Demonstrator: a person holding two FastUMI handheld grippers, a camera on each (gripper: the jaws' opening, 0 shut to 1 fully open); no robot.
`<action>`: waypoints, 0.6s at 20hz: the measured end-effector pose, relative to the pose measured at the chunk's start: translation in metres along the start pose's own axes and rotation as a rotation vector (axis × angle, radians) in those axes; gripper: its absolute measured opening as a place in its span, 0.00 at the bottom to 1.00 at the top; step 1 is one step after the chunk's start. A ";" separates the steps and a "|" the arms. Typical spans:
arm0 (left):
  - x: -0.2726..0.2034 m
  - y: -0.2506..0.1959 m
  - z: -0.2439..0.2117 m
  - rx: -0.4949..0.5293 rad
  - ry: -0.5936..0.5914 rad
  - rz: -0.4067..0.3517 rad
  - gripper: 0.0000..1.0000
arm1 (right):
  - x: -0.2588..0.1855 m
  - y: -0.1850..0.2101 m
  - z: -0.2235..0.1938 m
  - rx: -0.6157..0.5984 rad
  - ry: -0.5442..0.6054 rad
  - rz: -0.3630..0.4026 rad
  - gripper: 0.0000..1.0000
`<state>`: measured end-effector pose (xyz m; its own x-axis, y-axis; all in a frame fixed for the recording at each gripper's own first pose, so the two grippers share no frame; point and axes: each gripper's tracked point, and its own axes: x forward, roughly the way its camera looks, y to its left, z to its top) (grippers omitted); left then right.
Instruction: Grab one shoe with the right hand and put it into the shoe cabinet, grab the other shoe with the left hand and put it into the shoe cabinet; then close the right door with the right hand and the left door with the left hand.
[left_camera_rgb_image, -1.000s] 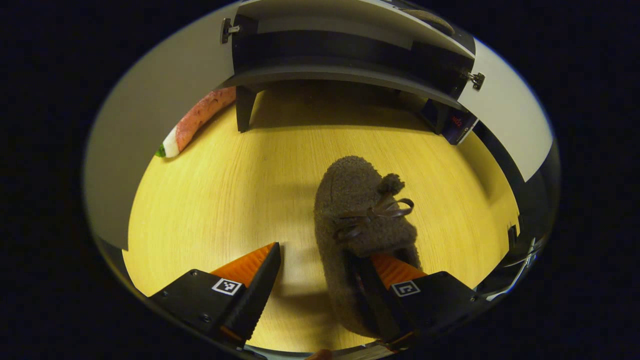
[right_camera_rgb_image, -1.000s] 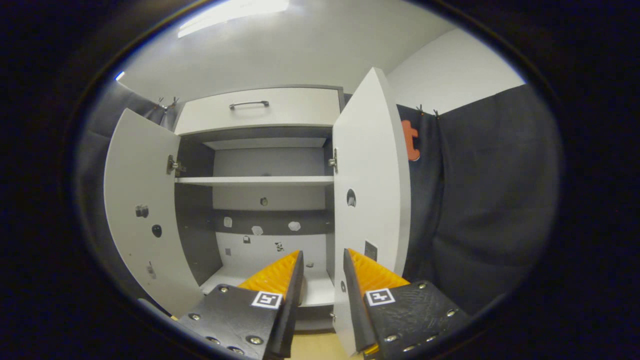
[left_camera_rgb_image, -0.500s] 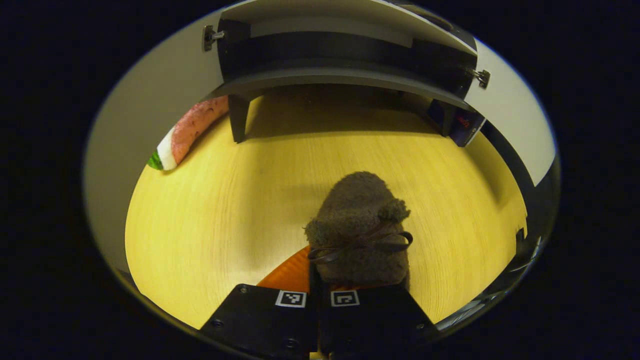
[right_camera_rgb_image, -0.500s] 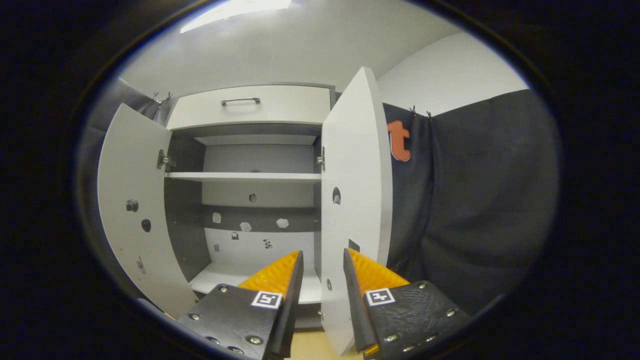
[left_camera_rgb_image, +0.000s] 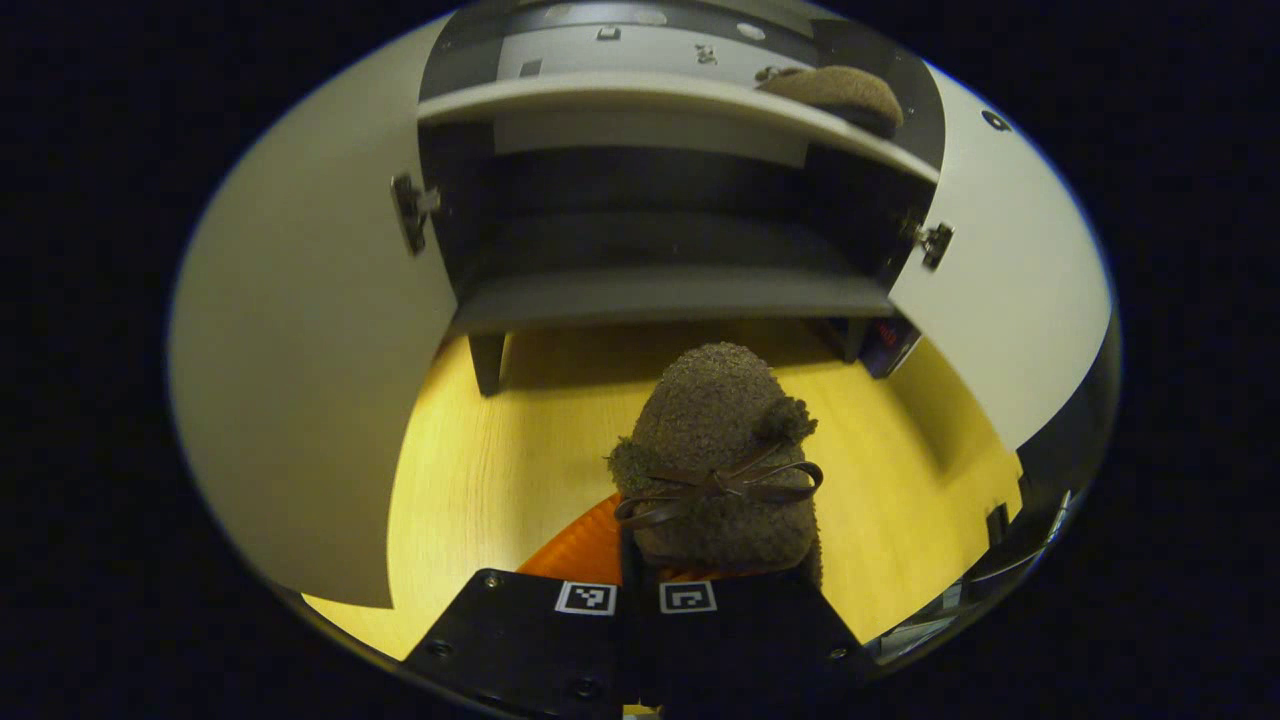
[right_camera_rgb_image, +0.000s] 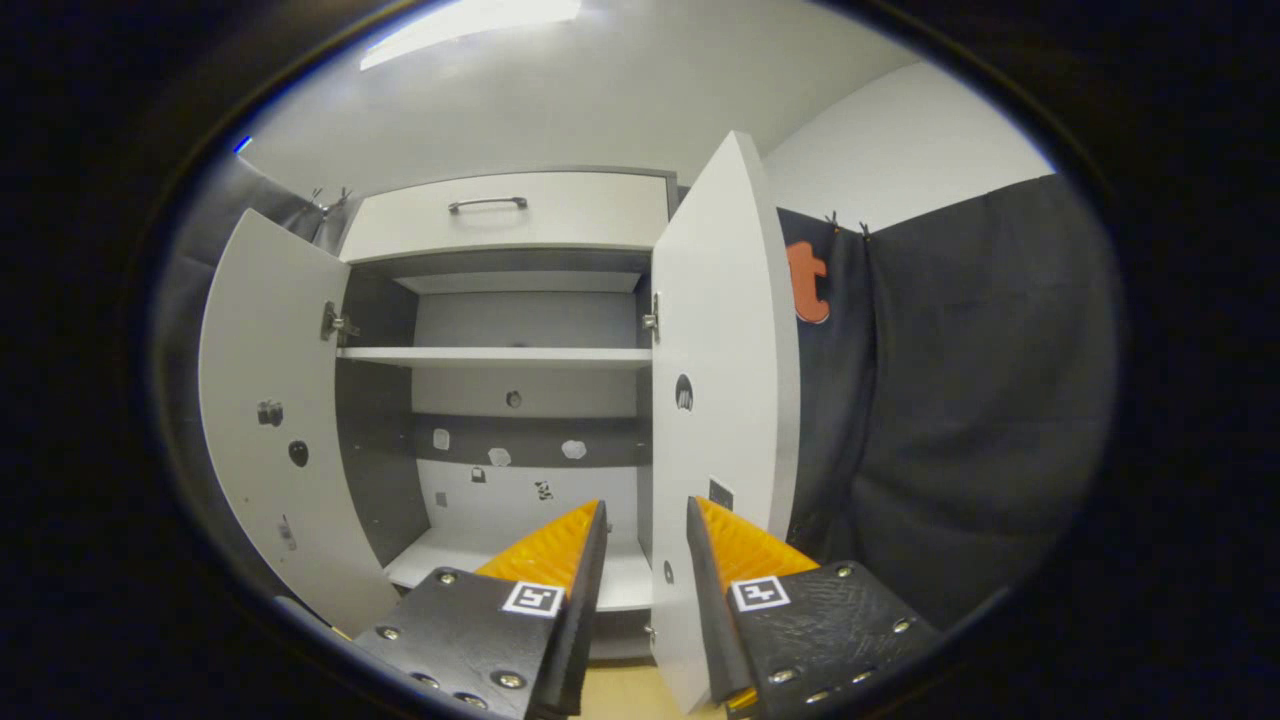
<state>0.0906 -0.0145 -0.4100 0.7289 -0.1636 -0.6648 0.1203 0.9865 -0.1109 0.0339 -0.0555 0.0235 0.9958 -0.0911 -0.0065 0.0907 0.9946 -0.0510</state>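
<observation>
A brown fuzzy shoe (left_camera_rgb_image: 712, 440) with a ribbon bow hangs above the wooden floor (left_camera_rgb_image: 480, 470), toe toward the cabinet. My left gripper (left_camera_rgb_image: 665, 560) is shut on its heel end, and the shoe hides most of one finger. The other matching shoe (left_camera_rgb_image: 835, 90) lies on the right of a white shelf (left_camera_rgb_image: 600, 92) inside the open shoe cabinet. In the right gripper view my right gripper (right_camera_rgb_image: 640, 560) stands open with a narrow gap and nothing between its fingers. It is raised in front of the cabinet, close to the inner edge of the open right door (right_camera_rgb_image: 720, 380).
Both white doors stand wide open: the left door (left_camera_rgb_image: 300, 350) and right door (left_camera_rgb_image: 1010, 290) flank the floor. The cabinet has a dark bottom board (left_camera_rgb_image: 670, 295) on short legs, an upper shelf (right_camera_rgb_image: 500, 355) and a top drawer (right_camera_rgb_image: 510, 215). Black cloth (right_camera_rgb_image: 960, 400) hangs at right.
My left gripper closed on the brown shoe, lifted it off the floor and tilted up toward the cabinet. The right gripper has hardly moved.
</observation>
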 end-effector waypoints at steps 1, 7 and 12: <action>-0.008 -0.004 0.020 0.002 -0.034 -0.007 0.02 | -0.001 0.001 0.001 -0.001 -0.003 0.004 0.42; -0.058 -0.009 0.158 -0.031 -0.255 -0.027 0.01 | -0.007 -0.002 0.004 0.002 -0.016 0.011 0.41; -0.073 -0.002 0.267 -0.025 -0.405 -0.010 0.01 | -0.012 -0.005 0.008 0.020 -0.028 0.020 0.47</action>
<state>0.2173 -0.0039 -0.1640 0.9348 -0.1549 -0.3197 0.1162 0.9838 -0.1369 0.0211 -0.0586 0.0315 0.9973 -0.0699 0.0210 0.0706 0.9970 -0.0313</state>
